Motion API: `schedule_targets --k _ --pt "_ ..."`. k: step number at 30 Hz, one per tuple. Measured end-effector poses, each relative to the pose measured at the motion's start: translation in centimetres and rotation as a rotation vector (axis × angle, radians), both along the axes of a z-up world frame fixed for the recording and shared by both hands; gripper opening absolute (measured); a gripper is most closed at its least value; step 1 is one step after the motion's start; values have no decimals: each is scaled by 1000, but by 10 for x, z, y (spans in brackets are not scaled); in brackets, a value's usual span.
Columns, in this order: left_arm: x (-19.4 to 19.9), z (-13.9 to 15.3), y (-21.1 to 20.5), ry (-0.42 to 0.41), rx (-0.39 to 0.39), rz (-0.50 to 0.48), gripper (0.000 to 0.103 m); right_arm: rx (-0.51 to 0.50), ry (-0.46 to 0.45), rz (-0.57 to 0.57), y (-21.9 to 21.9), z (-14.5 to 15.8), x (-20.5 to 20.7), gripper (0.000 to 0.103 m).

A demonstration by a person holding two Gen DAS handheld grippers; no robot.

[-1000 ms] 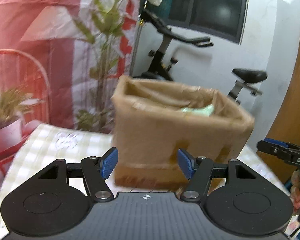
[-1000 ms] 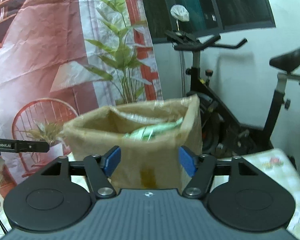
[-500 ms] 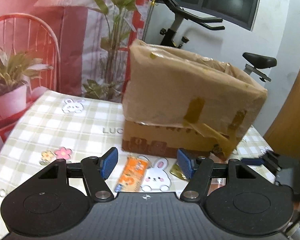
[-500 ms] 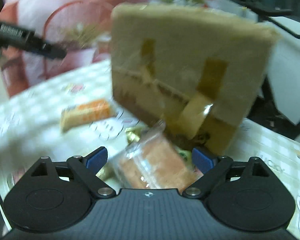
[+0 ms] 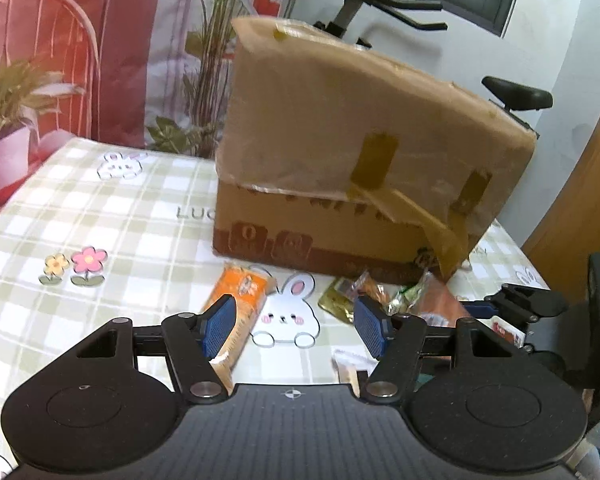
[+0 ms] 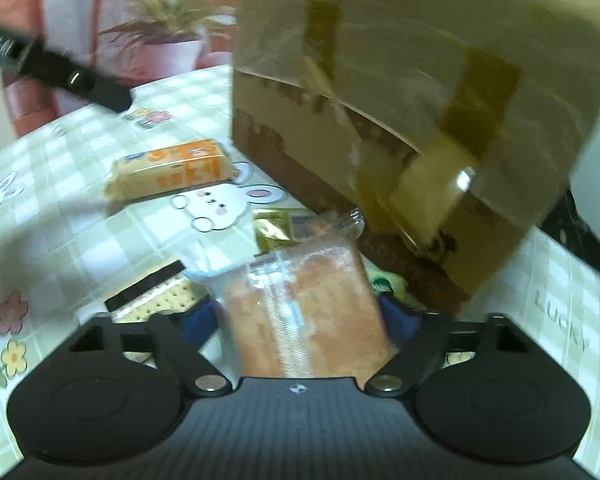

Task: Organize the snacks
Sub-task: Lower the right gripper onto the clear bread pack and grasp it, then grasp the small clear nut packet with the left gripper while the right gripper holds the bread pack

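A cardboard box (image 5: 364, 168) stands on the checked surface (image 5: 112, 216), its upper part wrapped in clear plastic and strapped with yellowish tape; its inside is hidden from both views. The snacks lie loose in front of it: an orange packet (image 5: 240, 300) at about 7 o'clock from the box, a gold wrapper (image 6: 274, 228) and a green-and-white sweet (image 5: 410, 294) close against the box's lower edge, a packet of pale crackers (image 6: 156, 300) with a black end nearer the camera. The left tongs (image 5: 292, 326) hang wide open above the surface, holding nothing; a printed rabbit shows between the blue pads (image 5: 218, 324). The right tongs (image 6: 300, 320) sit around a clear packet (image 6: 304, 304) of orange-pink pieces, which points toward 12 o'clock at the box; the view is blurred, so whether the pads press on it I cannot tell.
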State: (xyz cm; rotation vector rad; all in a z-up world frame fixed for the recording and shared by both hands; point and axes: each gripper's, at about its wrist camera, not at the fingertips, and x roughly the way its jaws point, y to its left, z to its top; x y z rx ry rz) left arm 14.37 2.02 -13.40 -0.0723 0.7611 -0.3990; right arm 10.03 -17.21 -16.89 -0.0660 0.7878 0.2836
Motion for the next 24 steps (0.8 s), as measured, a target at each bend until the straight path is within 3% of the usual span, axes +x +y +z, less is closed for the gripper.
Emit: schedule_targets --k 6,11,18,20,24 --pt "0 -10 -13 11 -9 -45 61 91 -10 -194 -17 2 -35 77" --pt "6 -14 -42 0 14 -117 46 87 -85 -381 -34 -1 -62 77" --pt "31 -19 -85 19 33 -156 44 97 -196 -457 -50 -10 -75 77" --pt "42 -26 -96 53 42 -136 38 98 -218 -450 -49 -12 -77 77" --pt "56 -39 -114 90 47 -97 37 110 -235 -449 -50 -13 -83 77"
